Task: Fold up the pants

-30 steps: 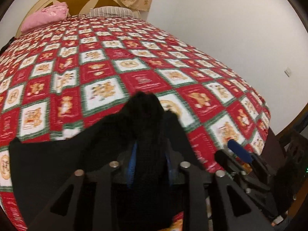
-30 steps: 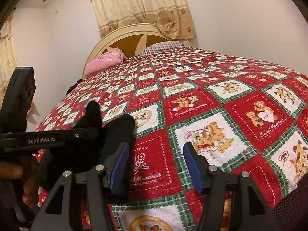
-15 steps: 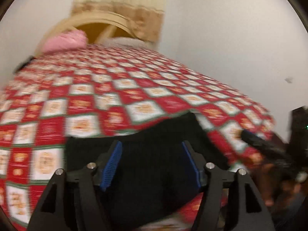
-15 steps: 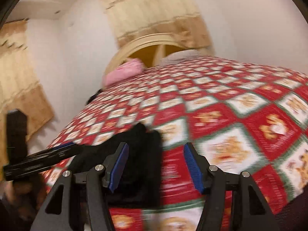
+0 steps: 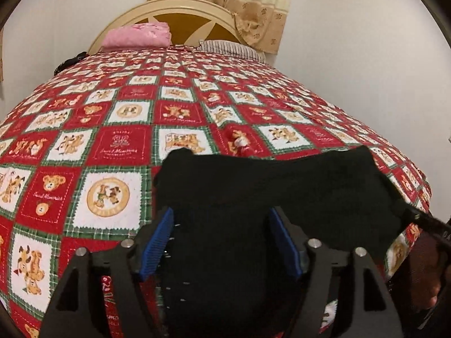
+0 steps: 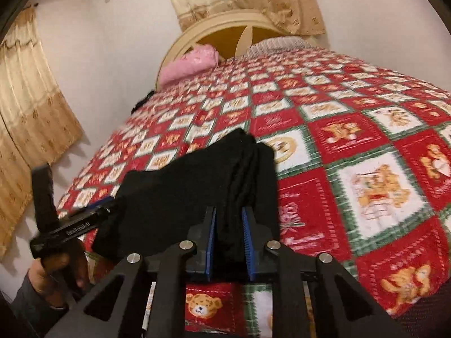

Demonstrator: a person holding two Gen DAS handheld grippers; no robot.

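Right tongs (image 6: pixel 229 239), jaws just closing, clamped on a bunched edge of the black pants (image 6: pixel 197 186); left tongs (image 5: pixel 222 242), jaws just opening, apart over the cloth. Pants lying near the bed's (image 5: pixel 118 112) foot. Mid-fold, seemingly; next, regrip left and carry over.

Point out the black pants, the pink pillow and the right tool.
black pants (image 5: pixel 282 186): left wrist view, on the flat middle of the cloth.
pink pillow (image 5: pixel 138 35): left wrist view, on its top face.
right tool (image 6: pixel 229 242): right wrist view, between its fingertips, which pinch bunched pants fabric.
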